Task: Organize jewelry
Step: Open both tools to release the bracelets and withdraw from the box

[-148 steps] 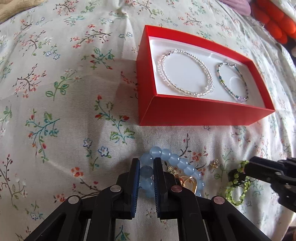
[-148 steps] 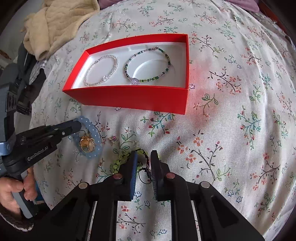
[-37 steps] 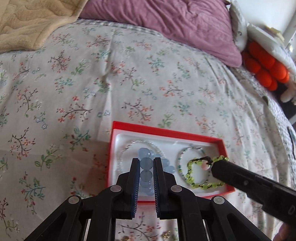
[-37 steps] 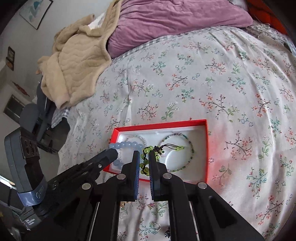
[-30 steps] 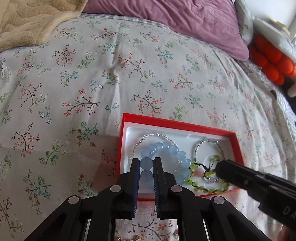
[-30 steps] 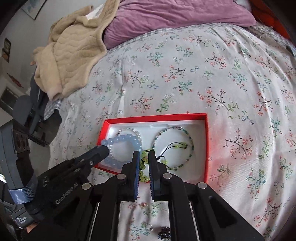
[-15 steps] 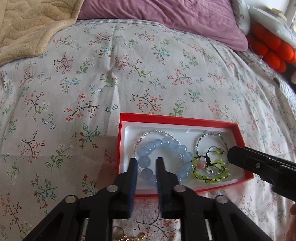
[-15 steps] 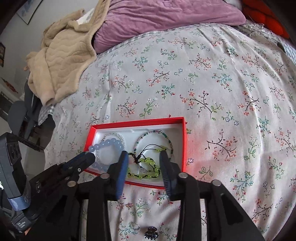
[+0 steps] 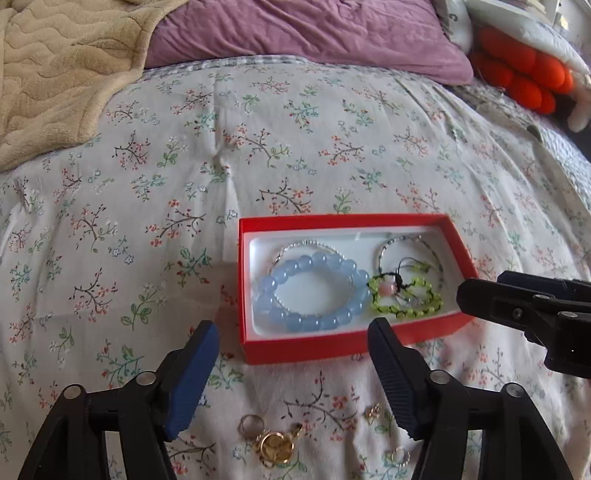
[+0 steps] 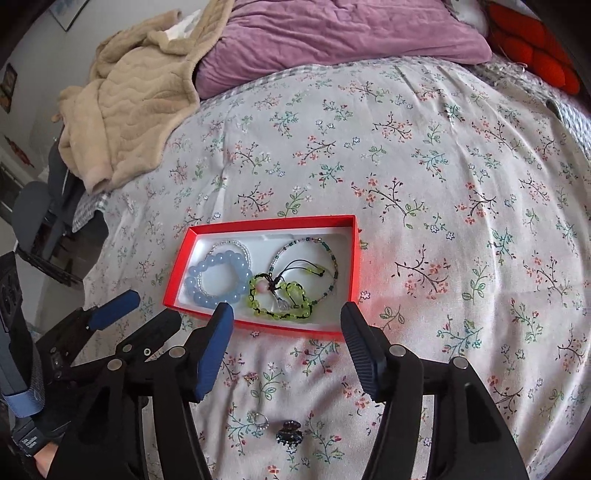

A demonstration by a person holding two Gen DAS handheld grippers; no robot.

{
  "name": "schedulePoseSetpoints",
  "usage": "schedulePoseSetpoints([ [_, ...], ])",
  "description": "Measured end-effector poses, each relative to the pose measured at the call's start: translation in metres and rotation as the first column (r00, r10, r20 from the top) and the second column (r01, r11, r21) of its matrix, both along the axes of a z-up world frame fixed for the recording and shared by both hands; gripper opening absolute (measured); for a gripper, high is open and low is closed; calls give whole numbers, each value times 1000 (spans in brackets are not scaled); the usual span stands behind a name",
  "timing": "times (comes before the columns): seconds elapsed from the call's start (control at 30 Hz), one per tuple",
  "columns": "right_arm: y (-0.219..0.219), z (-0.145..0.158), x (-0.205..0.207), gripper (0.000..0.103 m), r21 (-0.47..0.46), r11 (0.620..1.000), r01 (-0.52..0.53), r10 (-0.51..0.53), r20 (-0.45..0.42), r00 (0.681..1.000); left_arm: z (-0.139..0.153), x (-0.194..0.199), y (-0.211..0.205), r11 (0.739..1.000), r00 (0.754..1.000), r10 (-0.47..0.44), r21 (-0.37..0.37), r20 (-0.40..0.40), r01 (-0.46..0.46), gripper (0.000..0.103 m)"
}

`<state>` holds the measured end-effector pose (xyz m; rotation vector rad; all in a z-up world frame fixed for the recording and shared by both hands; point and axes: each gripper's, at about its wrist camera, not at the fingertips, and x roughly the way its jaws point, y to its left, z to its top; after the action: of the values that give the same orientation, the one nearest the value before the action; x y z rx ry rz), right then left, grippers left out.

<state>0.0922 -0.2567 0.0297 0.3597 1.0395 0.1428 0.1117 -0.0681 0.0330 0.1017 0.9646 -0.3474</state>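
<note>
A red box with a white lining lies on the floral bedspread. In it lie a pale blue bead bracelet, a green bead bracelet, a clear bead bracelet and a thin dark bead bracelet. My left gripper is open and empty just in front of the box. My right gripper is open and empty at the box's near edge; one of its fingers shows at the right in the left wrist view.
Loose pieces lie on the bedspread in front of the box: gold rings and charms, a small silver ring and a dark hair claw. A beige blanket, a purple pillow and orange cushions lie behind.
Both grippers opened wide and let go; the blue bracelet and the green bracelet now lie in the box. Both grippers drew back toward the near side of the box.
</note>
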Motion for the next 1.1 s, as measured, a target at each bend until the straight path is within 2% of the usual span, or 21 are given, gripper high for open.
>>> schedulePoseSetpoints([
  [0.1, 0, 0, -9, 69, -14, 1000, -5, 5, -8, 1000, 0, -6, 3, 1000, 1000, -5, 18, -7, 5, 80],
  [0.37, -1, -4, -28, 71, -72, 997, -1, -1, -24, 1000, -4, -21, 13, 999, 999, -13, 45, -50, 15, 88],
  [0.53, -1, -15, -39, 78, -74, 997, -12, 8, -62, 998, -11, -28, 22, 998, 996, -15, 60, -83, 20, 93],
  [0.83, 19, -42, -62, 84, -174, 976, -133, 112, -126, 986, -38, -39, 39, 994, 988, -31, 96, -151, 46, 93],
  [0.97, 29, -59, -72, 85, -222, 954, -201, 167, -164, 972, -53, -44, 45, 989, 987, -47, 128, -157, 67, 93],
  [1.1, 37, -76, -81, 85, -256, 933, -251, 203, -198, 959, -68, -54, 46, 980, 984, -102, 158, -143, 124, 93],
])
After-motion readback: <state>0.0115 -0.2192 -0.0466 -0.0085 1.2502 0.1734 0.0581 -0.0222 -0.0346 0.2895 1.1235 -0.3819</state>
